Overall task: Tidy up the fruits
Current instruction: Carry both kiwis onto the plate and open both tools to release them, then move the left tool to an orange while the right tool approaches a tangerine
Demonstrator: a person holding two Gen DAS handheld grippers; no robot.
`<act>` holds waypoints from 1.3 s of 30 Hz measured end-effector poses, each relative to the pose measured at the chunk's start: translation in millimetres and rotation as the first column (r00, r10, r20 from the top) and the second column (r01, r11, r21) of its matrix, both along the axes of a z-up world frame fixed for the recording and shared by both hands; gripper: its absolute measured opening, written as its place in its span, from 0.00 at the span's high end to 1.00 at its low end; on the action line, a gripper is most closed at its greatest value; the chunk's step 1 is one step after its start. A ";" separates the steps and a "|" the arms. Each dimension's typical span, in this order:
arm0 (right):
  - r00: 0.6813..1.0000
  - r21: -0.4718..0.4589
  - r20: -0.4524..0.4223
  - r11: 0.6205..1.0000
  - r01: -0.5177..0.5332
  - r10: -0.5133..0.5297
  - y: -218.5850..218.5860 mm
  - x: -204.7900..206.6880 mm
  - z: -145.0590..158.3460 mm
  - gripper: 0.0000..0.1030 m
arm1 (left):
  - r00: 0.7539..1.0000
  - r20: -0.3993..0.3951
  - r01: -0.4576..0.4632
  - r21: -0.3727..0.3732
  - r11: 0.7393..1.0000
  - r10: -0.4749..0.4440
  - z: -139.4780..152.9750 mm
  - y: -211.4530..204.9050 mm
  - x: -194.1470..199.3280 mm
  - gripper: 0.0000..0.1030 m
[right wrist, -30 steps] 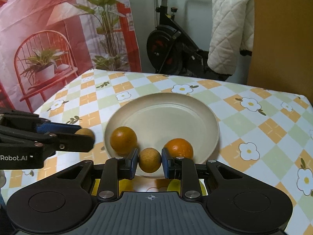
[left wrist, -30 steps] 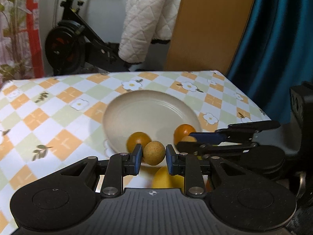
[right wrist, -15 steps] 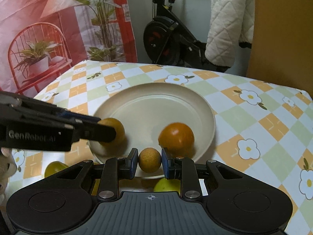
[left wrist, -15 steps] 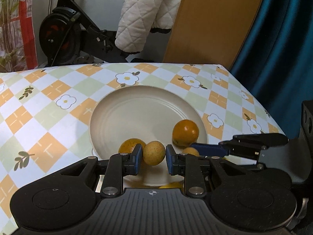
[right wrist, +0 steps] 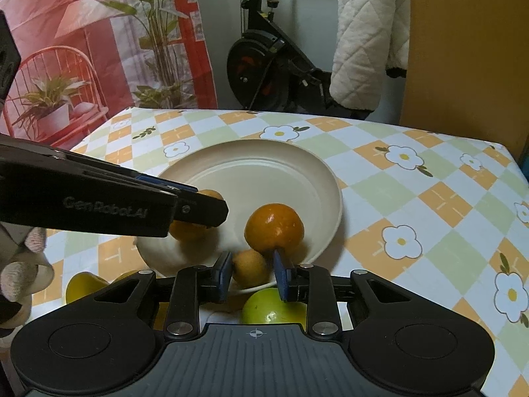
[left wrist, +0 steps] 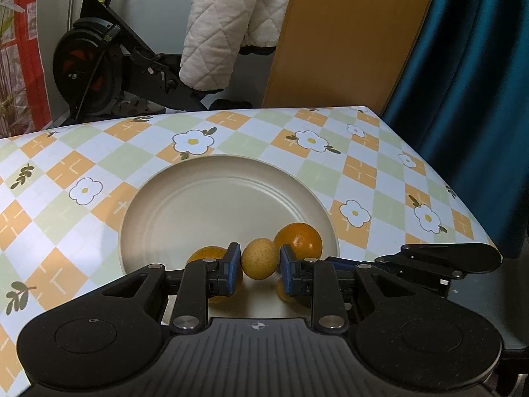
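A cream plate [left wrist: 231, 198] [right wrist: 264, 172] lies on the flowered tablecloth. It holds an orange [left wrist: 299, 240] [right wrist: 274, 228] and a second orange [left wrist: 206, 254] [right wrist: 190, 230]. My left gripper [left wrist: 259, 264] is shut on a small tan fruit [left wrist: 259, 258] over the plate's near part. My right gripper [right wrist: 251, 271] has its jaws slightly apart around another small tan fruit [right wrist: 249, 266] that sits on the plate's near rim. The left gripper [right wrist: 211, 206] shows from the side in the right wrist view.
A green apple [right wrist: 271, 307] and a yellow fruit [right wrist: 82, 287] lie on the table in front of the plate. An exercise bike [left wrist: 99, 66], a wooden panel [left wrist: 347, 33] and a blue curtain [left wrist: 463, 99] stand behind the table.
Both grippers have moved forward over the plate. The right gripper's jaws have opened a little and its small fruit now rests on the plate's rim. The left still holds its fruit.
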State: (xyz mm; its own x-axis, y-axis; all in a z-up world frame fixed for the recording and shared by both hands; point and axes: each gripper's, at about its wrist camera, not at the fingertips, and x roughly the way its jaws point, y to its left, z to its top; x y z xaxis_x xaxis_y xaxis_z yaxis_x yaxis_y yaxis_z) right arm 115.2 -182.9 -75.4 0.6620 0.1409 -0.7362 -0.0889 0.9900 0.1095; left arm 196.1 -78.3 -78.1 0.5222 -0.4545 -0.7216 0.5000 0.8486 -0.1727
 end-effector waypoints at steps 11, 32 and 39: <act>0.999 0.042 0.021 0.999 0.024 -0.025 -9.4 -18.1 13.8 0.72 | 0.999 0.023 -0.027 0.010 1.000 0.027 9.8 15.8 -7.2 0.72; 0.997 0.061 0.047 0.997 0.051 -0.054 -11.6 -58.7 24.1 0.72 | 0.975 0.116 -0.191 0.008 0.982 0.189 39.8 84.9 -67.5 0.72; 0.997 0.061 0.039 0.996 0.059 -0.061 -8.3 -66.3 23.7 0.72 | 0.965 0.116 -0.238 0.004 0.971 0.236 37.8 95.3 -85.7 0.72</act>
